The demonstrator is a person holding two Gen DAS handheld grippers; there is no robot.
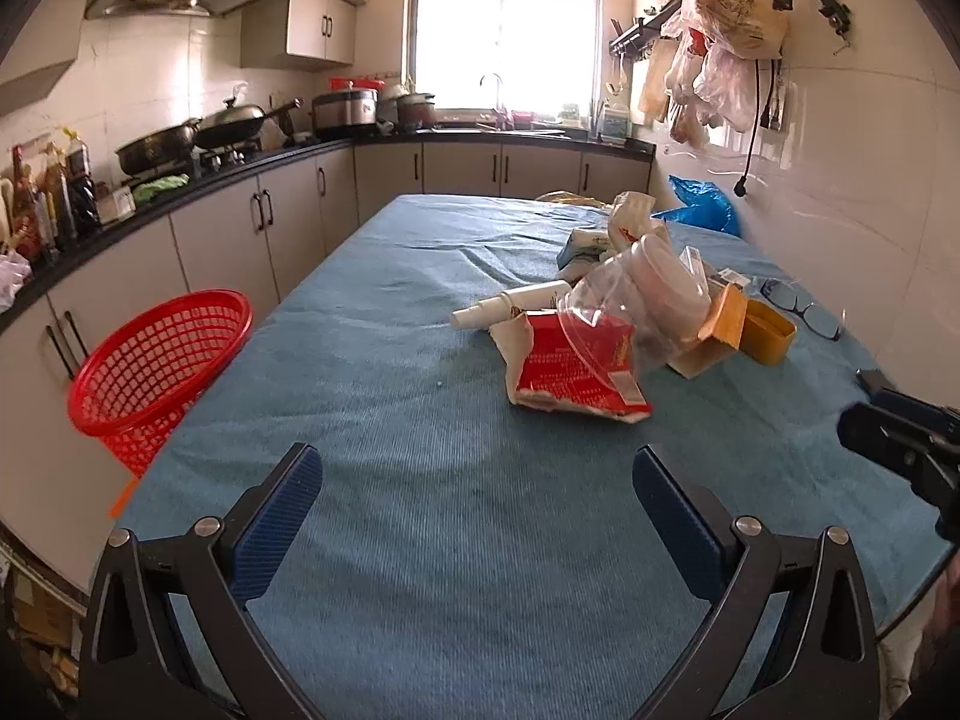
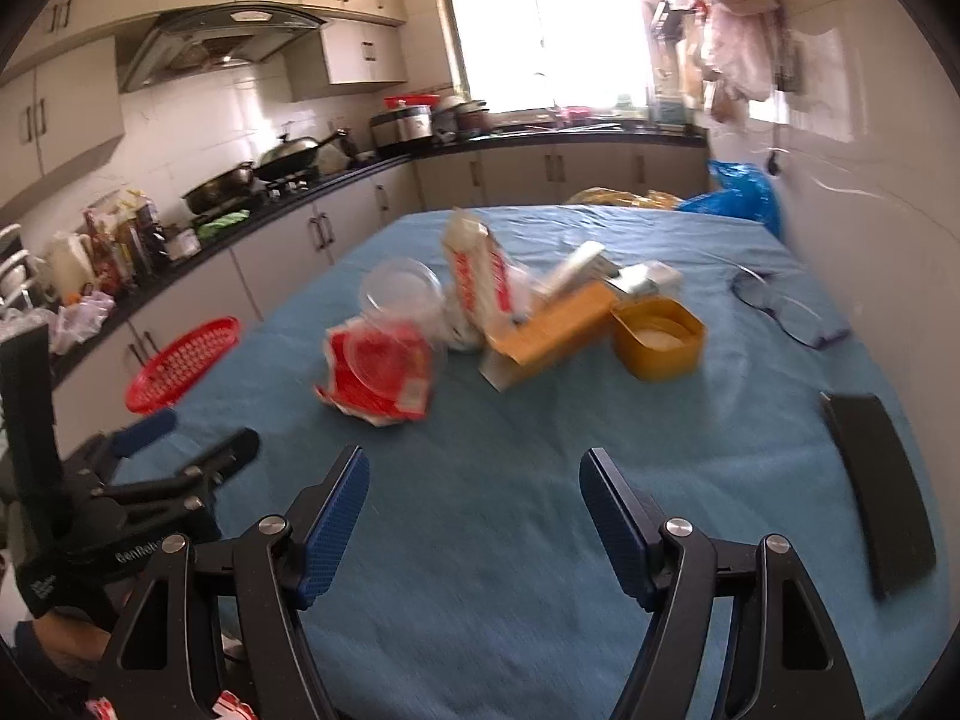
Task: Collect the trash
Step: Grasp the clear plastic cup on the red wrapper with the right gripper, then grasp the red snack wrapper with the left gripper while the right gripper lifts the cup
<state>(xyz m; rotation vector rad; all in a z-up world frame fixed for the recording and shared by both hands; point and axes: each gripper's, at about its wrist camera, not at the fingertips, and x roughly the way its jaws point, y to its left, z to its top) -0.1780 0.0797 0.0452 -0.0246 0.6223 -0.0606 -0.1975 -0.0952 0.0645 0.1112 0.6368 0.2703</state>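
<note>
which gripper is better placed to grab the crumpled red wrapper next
Left, marginally. The left gripper stands open with the red wrapper almost straight ahead. The right gripper, also empty, sees it up and leftward.

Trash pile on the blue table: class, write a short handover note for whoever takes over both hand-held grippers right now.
Left hand-held gripper: open, empty, over bare blue cloth.
Right hand-held gripper: open, nothing between the fingers, also over bare cloth.
Trash: heaped mid-table, towards the right wall. Red torn packet lies nearest, a clear plastic cup on it, then a white tube, an orange carton and a yellow tub.
Red basket: at the table's left edge, tilted; no trash seen inside.
Done: nothing collected, as far as can be seen.
Left: move every piece into the basket, probably starting with the red packet.
</note>
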